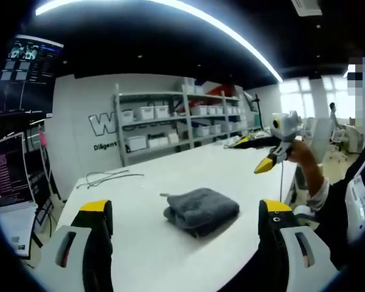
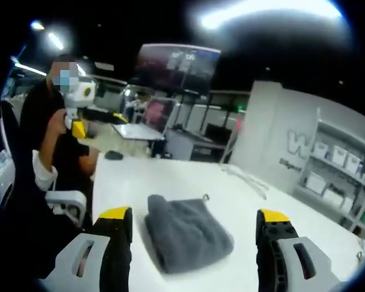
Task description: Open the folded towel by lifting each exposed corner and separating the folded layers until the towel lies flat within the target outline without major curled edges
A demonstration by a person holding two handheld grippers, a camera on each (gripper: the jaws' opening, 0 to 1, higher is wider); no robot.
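The folded grey towel [image 2: 187,233] lies on the white worktop [image 2: 170,176], low in the right gripper view and straight ahead between the spread jaws of the right claw [image 2: 194,234], which holds nothing. In the left gripper view the towel [image 1: 202,210] also sits between the wide, empty jaws of the left claw [image 1: 187,220], slightly right of centre. The right claw looks the nearer. A small loop tab [image 2: 204,197] marks the towel's far edge.
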